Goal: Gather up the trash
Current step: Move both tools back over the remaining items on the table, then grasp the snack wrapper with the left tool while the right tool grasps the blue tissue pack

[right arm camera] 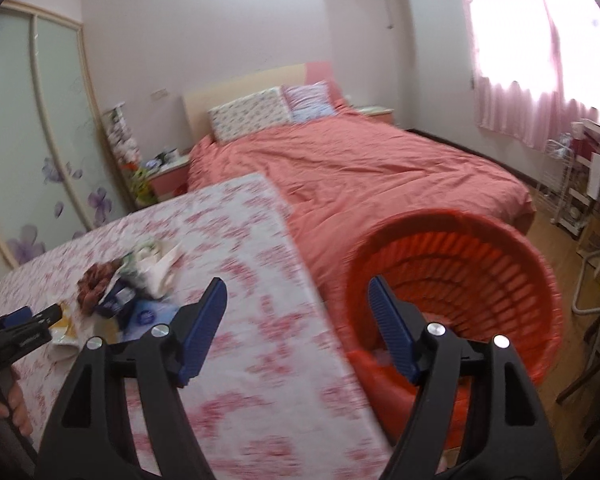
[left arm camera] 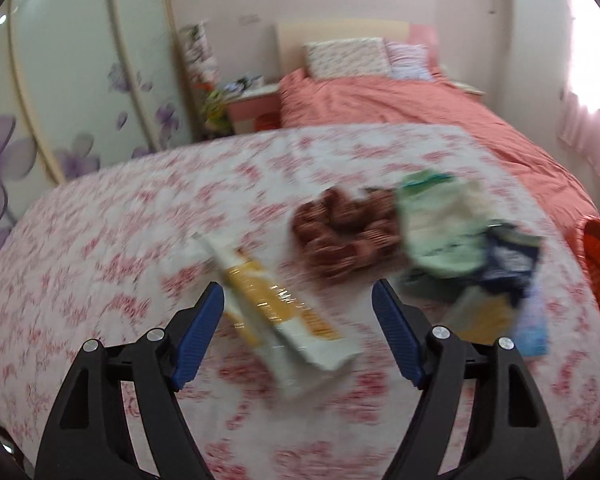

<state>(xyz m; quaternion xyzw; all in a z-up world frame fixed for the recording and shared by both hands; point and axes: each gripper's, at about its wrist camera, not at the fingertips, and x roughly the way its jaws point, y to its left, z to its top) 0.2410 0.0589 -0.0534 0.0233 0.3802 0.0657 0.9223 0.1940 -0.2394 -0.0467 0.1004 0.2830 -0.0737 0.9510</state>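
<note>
- Biggest risk, by the look of it: the yellow-and-white wrapper [left arm camera: 284, 320] lies flat and slanted on the desk [left arm camera: 100, 260], so the left tongs [left arm camera: 298, 312] could pinch the floral cloth along with it, or just skid the thing away.
- Both views are smeared with motion blur, so a rushed close could miss completely.
- The left tongs are spread wide and hold nothing, with the wrapper sitting between the blue pads [left arm camera: 202, 332], angled from 11 to 5 o'clock.
- The rest of the trash pile [left arm camera: 440, 240] sits at about 1 o'clock from them, brown crumpled bits and green-white packaging bunched together.
- The right tongs [right arm camera: 298, 312] are also wide and empty, hovering over the desk edge, with the orange basket [right arm camera: 480, 264] at 2 o'clock beside the bed [right arm camera: 380, 168].
- The basket looks tipped toward the camera, so a sloppy drop might bounce off its rim.
</note>
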